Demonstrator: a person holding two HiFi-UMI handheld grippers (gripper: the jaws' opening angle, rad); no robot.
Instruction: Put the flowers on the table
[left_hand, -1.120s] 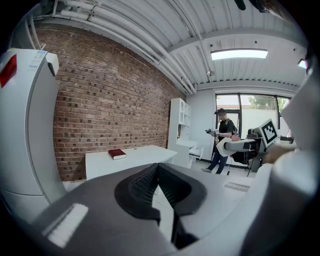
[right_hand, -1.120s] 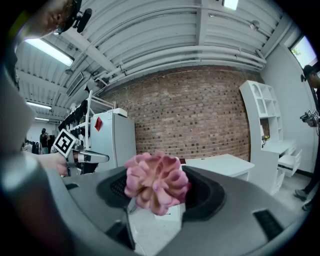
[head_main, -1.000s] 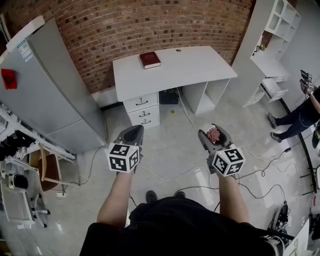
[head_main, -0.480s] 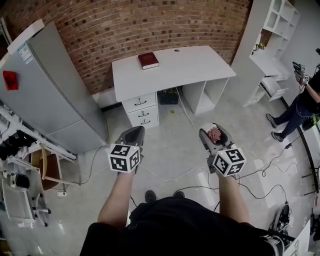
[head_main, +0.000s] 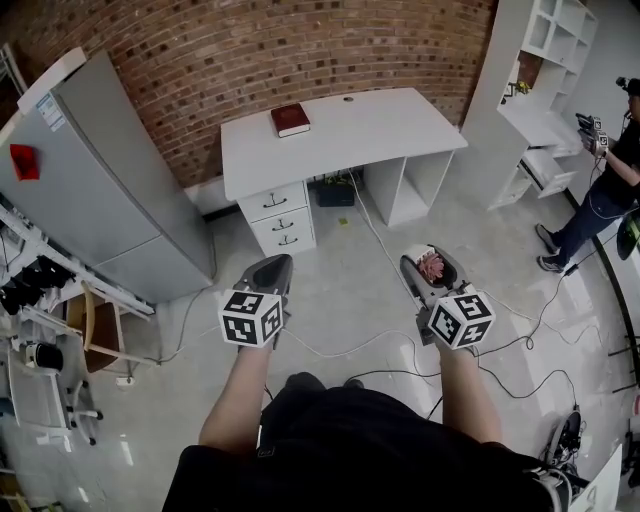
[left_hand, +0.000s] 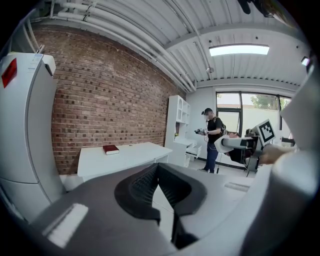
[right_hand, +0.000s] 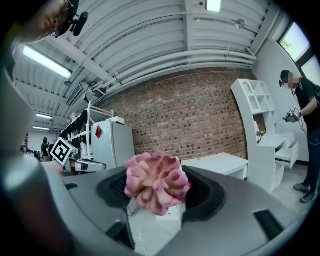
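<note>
Brick wall (head_main: 250, 50) across the back, pale glossy floor (head_main: 340, 290) below. Far left: rack (head_main: 40, 290) with dark gear, then a grey fridge (head_main: 100, 180) with a red patch on its side. Centre back: white worktop (head_main: 380, 130) set against the wall. A red book (head_main: 290, 119) lies flat on its left rear part. Two drawers (head_main: 280, 215) under the left end, open bay under the right. Cables (head_main: 380, 340) trail over the floor from under the worktop towards the wearer's feet. Left tongs (head_main: 276, 262) are held out over the floor, well short of the worktop. Their jaw tips are together with nothing between them, as the left gripper view confirms. Right tongs (head_main: 427, 256) are about abreast of the left, also over the floor. Their jaws stand wide and are clamped on a pink flower (head_main: 431, 266). In the right gripper view its rosette head sits between the pads, facing the camera. The flower is in the air, well apart from the worktop. Right: white shelf unit (head_main: 530, 90) just beside the worktop, with a small item on one shelf. At the far right edge a second person (head_main: 600, 170), in a dark top and jeans, stands holding a device.
</note>
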